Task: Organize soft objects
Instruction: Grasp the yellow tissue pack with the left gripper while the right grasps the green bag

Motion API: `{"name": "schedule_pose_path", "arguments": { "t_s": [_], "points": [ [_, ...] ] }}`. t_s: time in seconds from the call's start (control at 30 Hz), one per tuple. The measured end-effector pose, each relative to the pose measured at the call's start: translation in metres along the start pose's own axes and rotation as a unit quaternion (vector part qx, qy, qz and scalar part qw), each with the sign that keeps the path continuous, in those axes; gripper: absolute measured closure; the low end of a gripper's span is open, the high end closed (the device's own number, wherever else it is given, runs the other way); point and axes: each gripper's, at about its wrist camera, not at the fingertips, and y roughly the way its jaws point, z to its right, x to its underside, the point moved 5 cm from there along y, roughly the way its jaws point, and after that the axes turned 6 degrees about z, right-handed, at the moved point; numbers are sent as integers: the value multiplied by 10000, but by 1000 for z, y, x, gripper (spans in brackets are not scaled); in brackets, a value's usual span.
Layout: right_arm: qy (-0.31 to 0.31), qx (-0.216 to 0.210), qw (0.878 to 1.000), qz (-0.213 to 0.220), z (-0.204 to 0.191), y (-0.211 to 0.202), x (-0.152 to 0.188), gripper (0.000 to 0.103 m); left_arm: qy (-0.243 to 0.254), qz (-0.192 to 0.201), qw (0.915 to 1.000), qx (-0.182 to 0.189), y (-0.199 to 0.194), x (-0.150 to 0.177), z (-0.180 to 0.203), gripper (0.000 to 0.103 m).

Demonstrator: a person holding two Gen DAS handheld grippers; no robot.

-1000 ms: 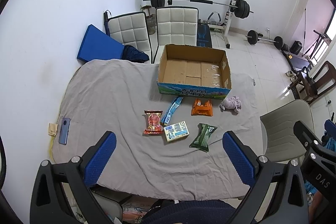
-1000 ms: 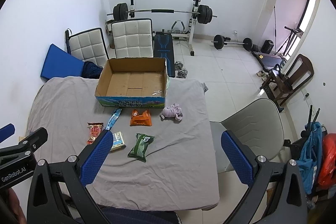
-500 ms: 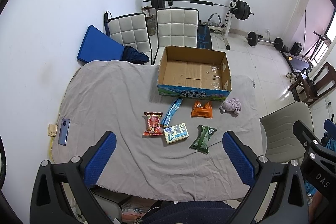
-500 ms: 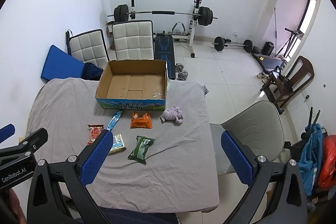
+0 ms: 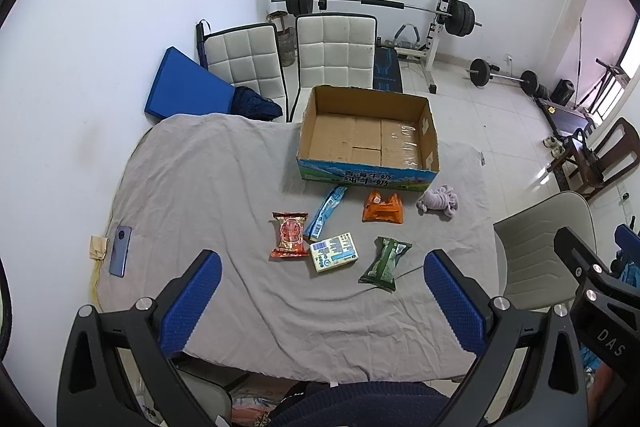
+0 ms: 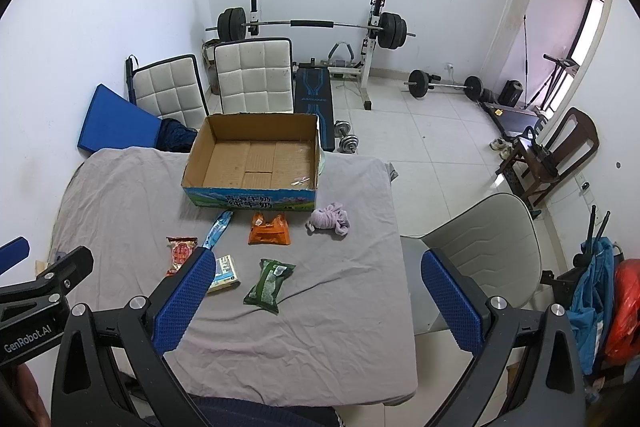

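On the grey cloth (image 5: 200, 187), six soft items lie loose before the empty box (image 5: 368, 131), the sock (image 5: 438, 199) nearest its right corner. Both grippers, left (image 5: 320, 303) and right (image 6: 316, 301), hang spread wide and empty. Packets (image 5: 332, 251) lie close; a wide grab could snag two or bunch cloth.

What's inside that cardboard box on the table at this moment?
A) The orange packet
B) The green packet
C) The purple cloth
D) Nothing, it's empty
D. The cardboard box shows only its bare brown floor, while the purple cloth, green packet and orange packet all lie on the grey sheet in front of it.
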Motion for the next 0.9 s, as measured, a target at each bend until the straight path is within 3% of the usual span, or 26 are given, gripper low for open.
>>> {"name": "schedule_pose_path", "arguments": {
  "t_s": [0.23,0.37,0.43,0.57,0.73,0.9],
  "points": [
    [7,-48,10000,-26,-1,6,5,0,-65,4,10000,-29,5,8,-4,0],
    [87,-126,9994,-313,-1,40,11,0,-211,1,9997,-85,28,3,-10,0],
    [171,-273,9974,-645,-2,76,18,0,-268,-49,9995,-150,52,0,-14,0],
    [453,-484,9857,-1551,-9,174,48,0,-321,-625,9965,-445,137,10,-28,0],
    [701,-719,9520,-2891,-34,310,122,0,58,-1366,9891,-538,250,46,-31,0],
    [809,-766,9244,-3649,-69,400,187,5,553,-2056,9767,-282,342,90,-17,0]
  ]
}}
